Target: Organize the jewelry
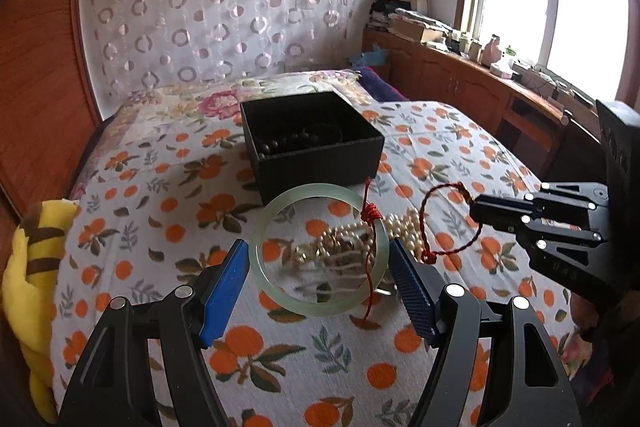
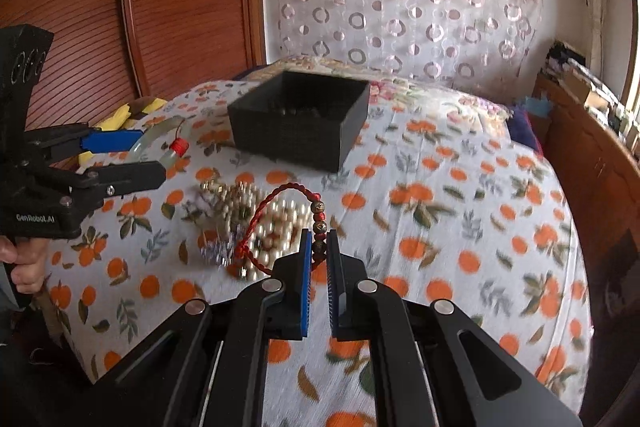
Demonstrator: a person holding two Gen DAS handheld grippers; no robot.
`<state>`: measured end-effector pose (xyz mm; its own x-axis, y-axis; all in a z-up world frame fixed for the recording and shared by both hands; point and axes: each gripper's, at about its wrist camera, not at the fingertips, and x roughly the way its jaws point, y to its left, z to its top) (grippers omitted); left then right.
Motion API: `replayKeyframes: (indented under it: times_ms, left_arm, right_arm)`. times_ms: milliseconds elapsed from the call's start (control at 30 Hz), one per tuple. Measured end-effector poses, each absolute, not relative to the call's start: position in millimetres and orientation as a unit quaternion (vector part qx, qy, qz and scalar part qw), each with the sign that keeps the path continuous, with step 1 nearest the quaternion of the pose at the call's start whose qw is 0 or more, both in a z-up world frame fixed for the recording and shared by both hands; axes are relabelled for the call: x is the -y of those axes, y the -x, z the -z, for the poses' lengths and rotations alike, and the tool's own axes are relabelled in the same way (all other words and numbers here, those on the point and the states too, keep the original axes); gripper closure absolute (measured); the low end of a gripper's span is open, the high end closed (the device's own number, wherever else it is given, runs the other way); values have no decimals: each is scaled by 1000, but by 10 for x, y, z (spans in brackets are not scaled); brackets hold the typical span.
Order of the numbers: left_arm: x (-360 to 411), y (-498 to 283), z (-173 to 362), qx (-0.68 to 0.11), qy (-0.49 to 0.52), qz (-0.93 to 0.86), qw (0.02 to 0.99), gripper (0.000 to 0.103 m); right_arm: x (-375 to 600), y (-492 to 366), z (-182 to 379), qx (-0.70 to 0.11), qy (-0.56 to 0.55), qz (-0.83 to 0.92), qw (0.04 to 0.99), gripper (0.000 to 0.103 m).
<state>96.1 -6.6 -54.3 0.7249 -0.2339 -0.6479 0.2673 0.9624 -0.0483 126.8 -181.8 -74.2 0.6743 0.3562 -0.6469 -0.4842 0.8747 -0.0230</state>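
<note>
Jade bangle [image 1: 318, 249] clamped across its width between blue pads of left gripper [image 1: 320, 267], lifted clear of bedspread [image 1: 440, 155]; red cord knot [image 1: 370, 214] tied on bangle's right side, tail hanging down. Red braided bracelet [image 2: 280, 227] with small metal beads pinched at its beaded section by right gripper [image 2: 319, 247], jaws nearly closed on it, loop dangling left and free above cover. Pile of pearl strands [image 1: 360, 239] with gold-coloured pieces lying on bedspread beneath both held items, near centre. Black open box [image 1: 312, 135] farther back on bed, dark beads visible inside, well apart from both grippers. Yellow plush toy [image 1: 32, 259] at left edge of bed. Part of a hand [image 2: 24, 263] on left gripper's grip, seen from right wrist view. Right wrist view slightly motion-blurred.
</note>
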Motion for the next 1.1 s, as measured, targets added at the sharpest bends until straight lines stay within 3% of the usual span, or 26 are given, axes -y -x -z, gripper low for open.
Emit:
replayKeyframes:
  times_ms: [400, 967, 1000, 1067, 1100]
  left_arm:
    - [-73, -1267, 342, -321, -15, 124, 939, 35]
    - [-137, -1716, 275, -322, -28, 92, 942, 35]
    - [-139, -1744, 281, -323, -24, 93, 941, 35]
    - [-124, -1782, 294, -325, -23, 91, 941, 35]
    - [-107, -1806, 303, -325, -24, 91, 941, 35]
  right_arm:
    - [1508, -1865, 309, -294, 117, -226, 921, 95]
    - [1293, -2679, 582, -340, 92, -217, 911, 94]
    - [1316, -2684, 577, -339, 88, -217, 911, 93]
    - [1353, -2669, 569, -337, 81, -216, 913, 77]
    - [1397, -2653, 556, -335, 76, -218, 914, 76]
